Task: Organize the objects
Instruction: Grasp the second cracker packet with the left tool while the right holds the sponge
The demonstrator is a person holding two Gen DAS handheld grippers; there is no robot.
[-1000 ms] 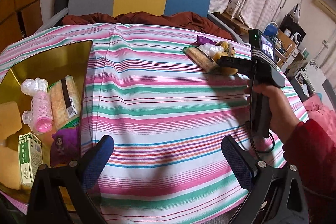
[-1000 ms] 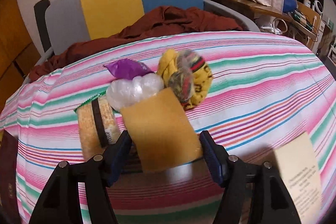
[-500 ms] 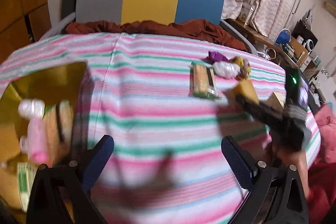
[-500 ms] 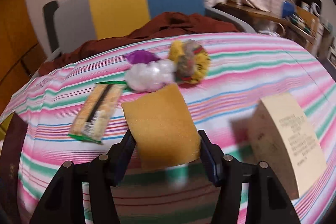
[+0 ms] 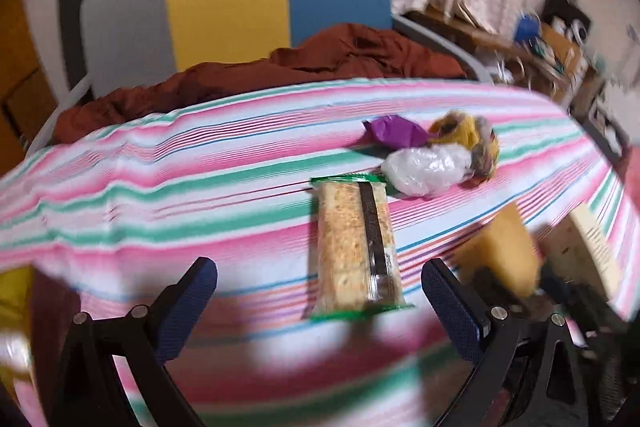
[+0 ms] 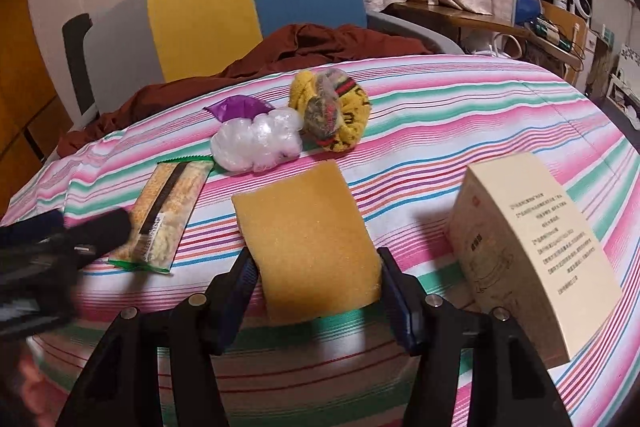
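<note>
Your right gripper (image 6: 316,289) pinches the yellow sponge (image 6: 308,235) by its near end, its long axis running away from you toward the clear plastic bundle (image 6: 256,143); hold that squeeze steady so the far end does not sag. Your left gripper (image 5: 318,301), jaws spread and empty, is lined up with the cracker packet (image 5: 356,243) lying lengthwise on the striped tablecloth (image 5: 160,187), so straddle its long sides squarely before closing.

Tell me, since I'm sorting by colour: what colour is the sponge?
Orange-yellow sponge, clearest in the right wrist view.
</note>
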